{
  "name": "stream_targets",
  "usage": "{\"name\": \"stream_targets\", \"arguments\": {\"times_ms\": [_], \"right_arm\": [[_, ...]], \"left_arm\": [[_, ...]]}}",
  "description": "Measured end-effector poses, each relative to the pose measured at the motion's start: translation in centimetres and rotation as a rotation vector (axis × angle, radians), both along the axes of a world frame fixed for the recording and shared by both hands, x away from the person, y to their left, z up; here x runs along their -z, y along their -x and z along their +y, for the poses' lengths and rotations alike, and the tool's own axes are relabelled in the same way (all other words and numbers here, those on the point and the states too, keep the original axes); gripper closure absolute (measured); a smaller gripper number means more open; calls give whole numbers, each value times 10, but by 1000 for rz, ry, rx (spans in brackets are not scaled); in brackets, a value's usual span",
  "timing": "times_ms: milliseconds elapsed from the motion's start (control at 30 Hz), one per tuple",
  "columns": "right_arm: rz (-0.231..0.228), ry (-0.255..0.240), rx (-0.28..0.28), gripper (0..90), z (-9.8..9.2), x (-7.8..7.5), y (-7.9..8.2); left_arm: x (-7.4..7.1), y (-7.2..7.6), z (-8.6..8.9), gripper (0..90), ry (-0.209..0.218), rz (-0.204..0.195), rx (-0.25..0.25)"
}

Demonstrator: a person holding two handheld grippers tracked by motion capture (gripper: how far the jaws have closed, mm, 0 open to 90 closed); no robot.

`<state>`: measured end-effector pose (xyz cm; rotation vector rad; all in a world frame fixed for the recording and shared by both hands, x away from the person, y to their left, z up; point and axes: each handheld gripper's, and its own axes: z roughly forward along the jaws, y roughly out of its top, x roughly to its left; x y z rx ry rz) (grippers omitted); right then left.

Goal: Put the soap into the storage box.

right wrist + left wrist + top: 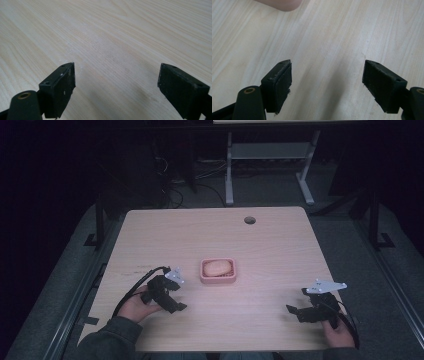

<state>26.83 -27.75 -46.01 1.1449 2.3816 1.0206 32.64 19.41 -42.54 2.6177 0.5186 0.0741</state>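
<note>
Approach step is judged in hand: pale oval soap [218, 267] sits in pink rectangular plastic dish [203, 276] mid-counter [280, 250]. Left gripper [176, 296] and right gripper [296, 312] are held wide apart, empty. Reach toward dish is called for next.

the table [270, 245] is light wood, pale tan with thin darker grain lines running along it. it has 1 small dark round hole [249, 220] near the far edge. the dish [218, 271] in the middle is pink. the soap [218, 267] in it is a lighter, peachy pink. the left gripper [172, 299] is black, with a light grey plate on top and a black cable. the right gripper [296, 311] is black too, with the same light grey plate. in the gripper views the jaws are black with tiny pale specks, and each shows 1 small gold ring. the sleeve [112, 336] is dark grey-green. the floor [345, 240] is grey.
</note>
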Motion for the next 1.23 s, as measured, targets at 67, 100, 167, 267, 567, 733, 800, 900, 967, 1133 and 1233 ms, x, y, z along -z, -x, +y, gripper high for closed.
{"name": "stream_targets", "arguments": {"times_ms": [67, 100, 167, 267, 567, 733, 800, 900, 967, 1133, 1233], "right_arm": [[-1, -1, 1, 141, 0, 0, 0], [-2, 0, 1, 141, 0, 0, 0], [-2, 0, 1, 141, 0, 0, 0], [-3, -2, 2, 141, -1, 0, 0], [-2, 6, 0, 141, 0, 0, 0], [-3, 5, 0, 141, 0, 0, 0], [-4, 5, -1, 141, 0, 0, 0], [-2, 6, -1, 141, 0, 0, 0], [-4, 6, -2, 141, 0, 0, 0], [-1, 5, -3, 141, 0, 0, 0], [1, 6, -6, 141, 1, 0, 0]], "left_arm": [[0, 2, 2, 236, -3, 0, -4], [1, 3, 3, 236, -5, -2, 0], [1, 4, 4, 236, -5, -1, -6], [2, 7, 7, 236, -5, -2, -9], [3, 16, 17, 237, -9, -6, -24], [4, 22, 24, 237, -4, -10, -36], [4, 24, 26, 237, -7, -13, -35], [6, 27, 29, 237, -11, -18, -44], [7, 29, 31, 237, -4, -20, -52], [8, 34, 36, 237, -7, -21, -53], [10, 38, 38, 237, -3, -16, -61]]}}
